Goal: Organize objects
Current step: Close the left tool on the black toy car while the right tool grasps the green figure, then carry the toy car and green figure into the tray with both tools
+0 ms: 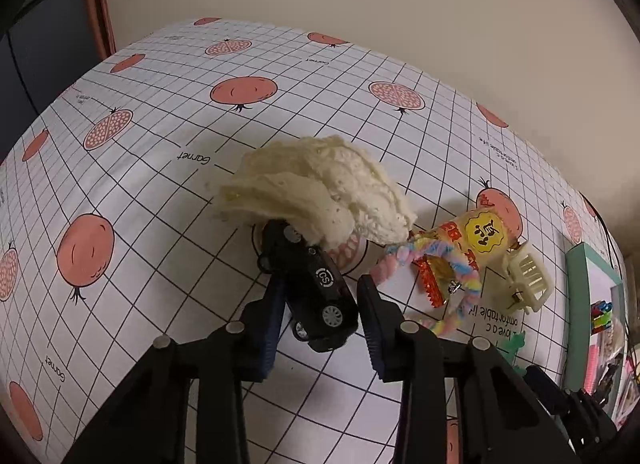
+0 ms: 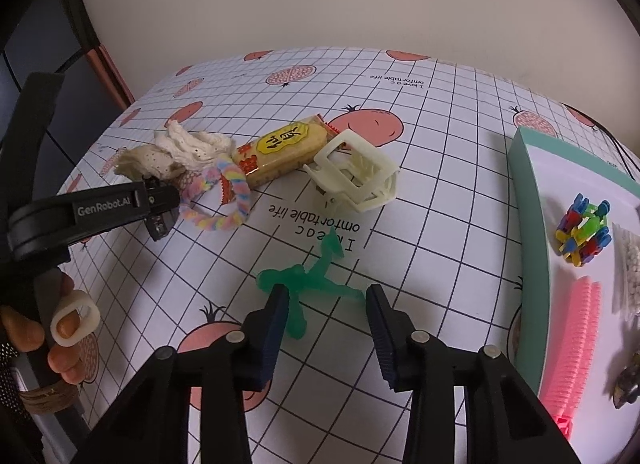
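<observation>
Straddling the black toy car [image 1: 310, 284] mid-desk, our left hand-held gripper [image 1: 320, 304] gapes wide, gripping nothing; right hand-held gripper [image 2: 326, 304] likewise over the green figure [image 2: 308, 284]. Next: squeeze, probably tray-bound [image 2: 528, 224].

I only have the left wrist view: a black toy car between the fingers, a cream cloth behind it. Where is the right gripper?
Observer: The right gripper is open, low over a green stretchy figure on the tablecloth.
Operator: Is the figure gripped?
Observer: No. One finger overlaps one of its limbs; the other stands clear of it.
Operator: What lies in the teal tray?
Observer: A pink comb, a multicoloured block toy and a bag of white beads.
</observation>
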The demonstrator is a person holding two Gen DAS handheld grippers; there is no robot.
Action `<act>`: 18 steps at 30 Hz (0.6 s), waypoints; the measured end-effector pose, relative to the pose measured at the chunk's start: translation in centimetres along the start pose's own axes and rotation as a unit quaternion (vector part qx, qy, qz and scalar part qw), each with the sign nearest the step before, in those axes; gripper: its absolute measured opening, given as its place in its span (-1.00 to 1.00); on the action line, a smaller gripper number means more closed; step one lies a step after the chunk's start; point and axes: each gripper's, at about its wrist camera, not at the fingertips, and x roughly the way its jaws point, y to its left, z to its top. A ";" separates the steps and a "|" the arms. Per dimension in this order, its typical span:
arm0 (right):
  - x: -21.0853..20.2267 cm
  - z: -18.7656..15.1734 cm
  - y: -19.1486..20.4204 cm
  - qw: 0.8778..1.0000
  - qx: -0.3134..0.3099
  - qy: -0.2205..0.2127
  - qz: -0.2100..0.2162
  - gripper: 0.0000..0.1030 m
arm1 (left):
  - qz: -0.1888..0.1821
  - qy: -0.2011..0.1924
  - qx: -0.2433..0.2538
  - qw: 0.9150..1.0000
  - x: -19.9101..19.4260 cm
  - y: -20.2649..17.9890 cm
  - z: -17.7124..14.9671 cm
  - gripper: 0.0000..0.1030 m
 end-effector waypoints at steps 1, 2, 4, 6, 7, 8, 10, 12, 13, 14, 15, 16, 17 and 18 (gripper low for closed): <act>0.0 0.0 0.0 1.000 0.001 0.000 0.000 -0.18 | 0.003 0.000 0.005 1.000 0.0 0.0 0.0 -0.28; 0.0 0.0 0.0 1.000 0.002 -0.001 0.001 -0.19 | 0.009 -0.001 0.010 1.000 -0.1 0.0 -0.1 -0.28; -0.1 0.0 0.1 1.000 0.000 -0.001 0.003 -0.20 | 0.012 0.000 0.013 1.000 -0.1 0.1 -0.2 -0.29; -0.3 0.0 0.2 1.000 -0.003 -0.003 0.000 -0.20 | 0.014 0.002 0.015 1.000 -0.2 0.1 -0.3 -0.30; -0.4 0.0 0.2 1.000 -0.003 -0.004 0.001 -0.20 | 0.016 0.002 0.015 1.000 -0.3 0.1 -0.3 -0.33; -0.6 0.0 0.2 1.000 -0.003 -0.007 0.001 -0.20 | 0.016 0.003 0.014 1.000 -0.5 0.1 -0.4 -0.33; -1.0 0.1 0.2 1.000 -0.004 -0.011 0.000 -0.20 | 0.011 0.007 0.010 1.000 -0.7 0.1 -0.6 -0.35; -1.3 0.2 0.1 1.000 -0.003 -0.015 0.001 -0.20 | 0.003 0.012 0.001 1.000 -0.9 0.4 -0.7 -0.35; -1.6 0.2 0.0 1.000 -0.002 -0.017 0.000 -0.20 | -0.003 0.014 -0.005 1.000 -1.0 0.5 -0.8 -0.35; -1.7 0.3 -0.1 1.000 -0.001 -0.017 0.000 -0.20 | -0.009 0.018 -0.013 1.000 -1.1 0.7 -0.8 -0.35; -1.8 0.3 -0.2 1.000 -0.001 -0.018 0.000 -0.20 | -0.010 0.021 -0.018 1.000 -1.2 0.9 -0.9 -0.35; -2.0 0.4 -0.2 1.000 0.000 -0.020 -0.001 -0.20 | -0.011 0.024 -0.024 0.999 -1.4 1.1 -0.9 -0.35; -2.2 0.4 -0.3 1.000 0.000 -0.021 -0.001 -0.20 | -0.014 0.026 -0.025 0.999 -1.5 1.1 -1.0 -0.35; -2.4 0.4 -0.4 1.000 -0.001 -0.023 -0.001 -0.20 | -0.015 0.027 -0.024 0.999 -1.6 1.1 -1.1 -0.35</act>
